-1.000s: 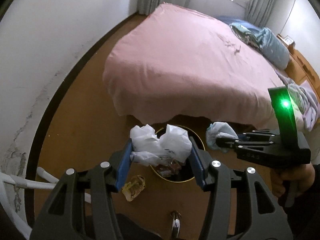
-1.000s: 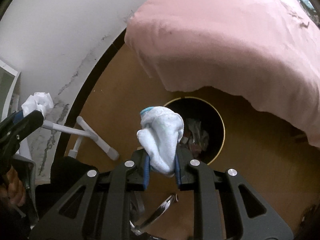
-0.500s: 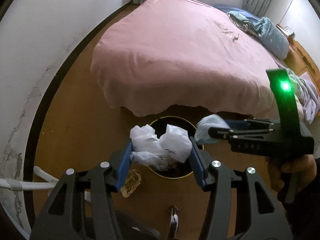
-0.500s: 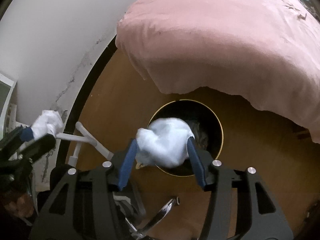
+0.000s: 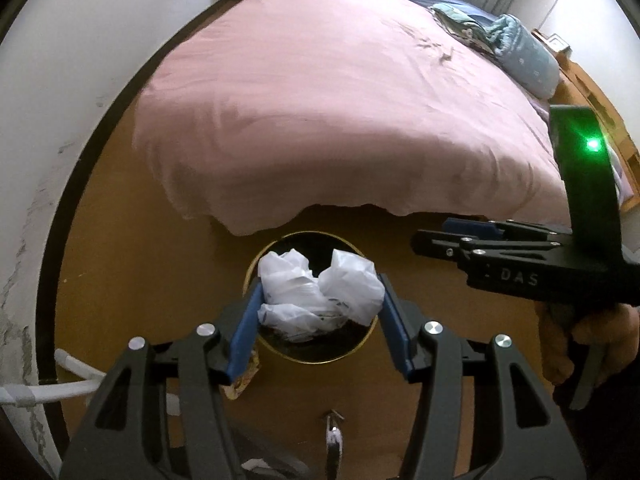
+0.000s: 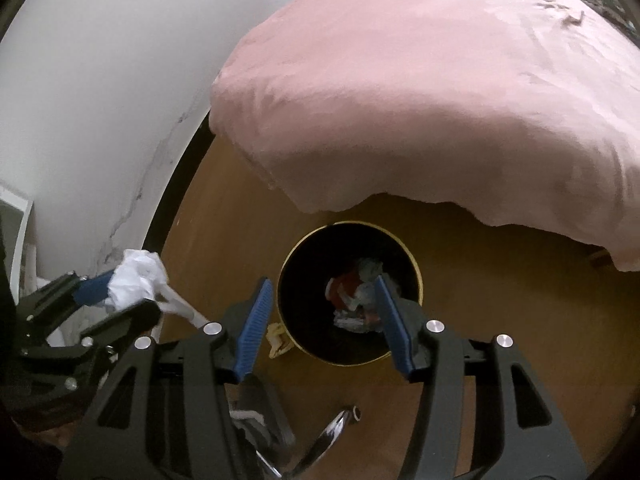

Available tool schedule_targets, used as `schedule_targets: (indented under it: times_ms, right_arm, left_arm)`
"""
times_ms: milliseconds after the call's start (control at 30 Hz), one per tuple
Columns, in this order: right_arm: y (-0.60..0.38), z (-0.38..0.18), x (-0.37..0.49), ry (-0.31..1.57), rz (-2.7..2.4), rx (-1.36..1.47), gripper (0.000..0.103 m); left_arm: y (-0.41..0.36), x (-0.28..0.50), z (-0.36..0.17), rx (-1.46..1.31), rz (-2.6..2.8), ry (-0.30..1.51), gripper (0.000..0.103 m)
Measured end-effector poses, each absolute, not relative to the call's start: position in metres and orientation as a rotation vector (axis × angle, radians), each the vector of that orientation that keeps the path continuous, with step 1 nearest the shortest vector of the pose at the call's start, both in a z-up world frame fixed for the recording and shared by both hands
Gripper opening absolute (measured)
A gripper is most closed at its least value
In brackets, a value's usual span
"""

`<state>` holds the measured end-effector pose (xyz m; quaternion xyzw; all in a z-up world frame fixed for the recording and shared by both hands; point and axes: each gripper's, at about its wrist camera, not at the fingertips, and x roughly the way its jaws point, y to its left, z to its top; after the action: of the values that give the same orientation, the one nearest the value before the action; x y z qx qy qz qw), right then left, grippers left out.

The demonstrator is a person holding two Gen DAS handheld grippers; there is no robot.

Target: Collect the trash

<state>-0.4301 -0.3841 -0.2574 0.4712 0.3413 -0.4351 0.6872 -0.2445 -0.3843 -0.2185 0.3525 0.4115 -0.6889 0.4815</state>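
Observation:
My left gripper is shut on a crumpled white plastic bag and hovers right over a black bin with a gold rim. In the right wrist view the same left gripper and the bag show at the left, beside the bin. My right gripper is open and empty above the bin's mouth. Crumpled red, white and pale trash lies inside. In the left wrist view the right gripper sits right of the bin, held by a hand.
A bed with a pink cover overhangs the bin's far side. A yellowish wrapper lies on the wooden floor left of the bin. White tube legs stand by the wall at the left. A shiny metal piece lies on the floor nearest me.
My right gripper opened and the pale wad it held dropped into the bin. My left gripper, still holding the bag, moved forward over the bin.

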Motion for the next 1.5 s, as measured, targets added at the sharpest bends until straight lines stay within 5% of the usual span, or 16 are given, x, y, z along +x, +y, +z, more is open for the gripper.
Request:
schedule_targets:
  times_ms: [233, 367, 467, 700, 1033, 1500]
  right_arm:
    - [-0.376, -0.235, -0.455, 0.716, -1.038, 1.041, 0.063]
    - [-0.37, -0.221, -0.453, 0.721, -1.035, 1.0, 0.065]
    - [-0.366, -0.208, -0.438, 0.725, -1.018, 0.954, 0.078]
    - [-0.353, -0.134, -0.333, 0.669, -0.854, 0.748, 0.091]
    - [-0.235, -0.041, -0.101, 0.638, -0.367, 0.415, 0.091]
    - [-0.059, -0.022, 0.044, 0.657, -0.019, 0.194, 0.091]
  left_arm:
    - [-0.383, -0.262, -0.208, 0.866, -1.688, 0.975, 0.087]
    - [-0.37, -0.252, -0.193, 0.863, -1.649, 0.941, 0.093]
    - [-0.353, -0.228, -0.17, 0.828, -1.585, 0.903, 0.095]
    - [-0.265, -0.125, -0.079, 0.646, -1.345, 0.776, 0.096]
    - [-0.035, 0.059, -0.023, 0.339, -0.737, 0.774, 0.096]
    - [0.188, 0.112, -0.006, 0.131, -0.307, 0.741, 0.096]
